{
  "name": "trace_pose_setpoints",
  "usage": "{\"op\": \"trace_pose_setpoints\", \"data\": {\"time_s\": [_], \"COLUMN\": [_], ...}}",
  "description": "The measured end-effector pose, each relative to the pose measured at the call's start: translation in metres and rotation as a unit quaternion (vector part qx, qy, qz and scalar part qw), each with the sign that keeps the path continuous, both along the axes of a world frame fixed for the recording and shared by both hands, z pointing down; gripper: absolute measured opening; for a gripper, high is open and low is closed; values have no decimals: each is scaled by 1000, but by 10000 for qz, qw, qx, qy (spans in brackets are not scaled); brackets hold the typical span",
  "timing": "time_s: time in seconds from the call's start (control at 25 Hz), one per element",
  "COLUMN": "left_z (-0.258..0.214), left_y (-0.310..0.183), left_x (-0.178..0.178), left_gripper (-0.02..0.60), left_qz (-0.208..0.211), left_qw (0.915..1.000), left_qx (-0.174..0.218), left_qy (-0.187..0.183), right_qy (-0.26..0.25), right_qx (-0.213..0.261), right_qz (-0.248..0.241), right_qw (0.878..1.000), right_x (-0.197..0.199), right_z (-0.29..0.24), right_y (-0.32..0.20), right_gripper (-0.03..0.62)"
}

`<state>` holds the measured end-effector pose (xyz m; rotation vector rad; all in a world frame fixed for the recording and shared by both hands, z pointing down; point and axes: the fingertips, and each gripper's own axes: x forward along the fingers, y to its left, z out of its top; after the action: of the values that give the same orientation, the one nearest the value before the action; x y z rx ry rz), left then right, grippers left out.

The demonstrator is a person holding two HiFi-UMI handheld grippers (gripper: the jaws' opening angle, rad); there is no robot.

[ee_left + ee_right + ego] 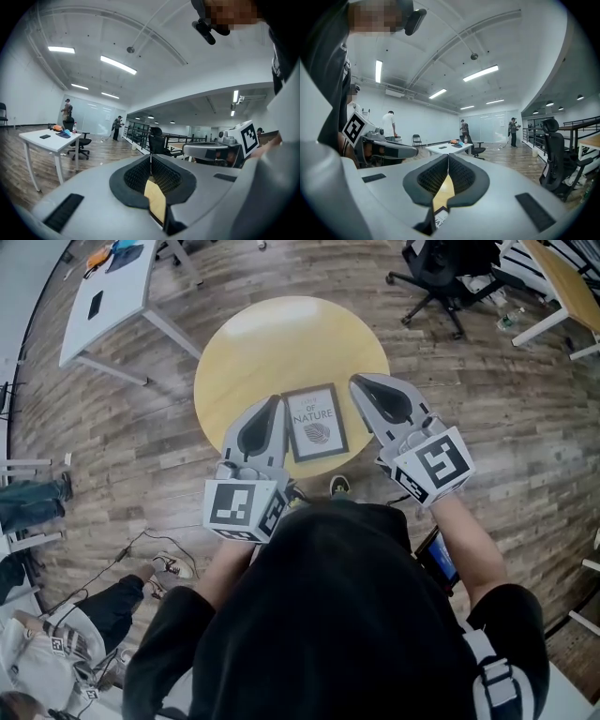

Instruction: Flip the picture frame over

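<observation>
Between the two grippers, on the round table (253, 343): picture frame (316, 422) lies flat, print side up, so I'd say the flip hasn't started. Left gripper (277, 399) is just off the frame's left edge and right gripper (356, 381) just off its far right corner; can't tell if either touches. Both are clenched, jaws together and empty, held roughly level, pointing away from the person. Still to do: grip an edge, turn the frame, set it down.
</observation>
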<state>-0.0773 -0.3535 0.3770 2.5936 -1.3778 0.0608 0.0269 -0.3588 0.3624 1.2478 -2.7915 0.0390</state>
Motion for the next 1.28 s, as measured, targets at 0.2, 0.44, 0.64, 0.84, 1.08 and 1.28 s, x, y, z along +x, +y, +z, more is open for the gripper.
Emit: {"op": "trace_pose_setpoints", "data": {"time_s": [0.2,0.44,0.64,0.84,1.08,1.28], "left_z": [-1,0,3,5,7,7], "left_y": [-2,-9,-14,-18,-24,-32], "left_x": [-3,-5,-8,-4,-6,-3], "left_gripper": [29,29,29,29,29,29], "left_qz": [-63,-121,-139,-118,-126,-118], "left_qw": [10000,9999,9999,9999,9999,9999], "left_qx": [26,9,6,4,-37,2], "left_qy": [7,-31,-28,4,13,18], "right_qy": [-44,-78,-161,-123,-80,-53], "right_qx": [22,-23,-94,-73,-57,-43], "right_qz": [-30,22,22,17,27,37], "right_qw": [10000,10000,9998,9999,9999,10000], "right_x": [-2,-2,-5,-3,-1,2], "right_z": [-1,4,8,8,7,8], "right_y": [-6,-16,-19,-24,-31,-38], "right_gripper": [20,18,19,19,19,20]}}
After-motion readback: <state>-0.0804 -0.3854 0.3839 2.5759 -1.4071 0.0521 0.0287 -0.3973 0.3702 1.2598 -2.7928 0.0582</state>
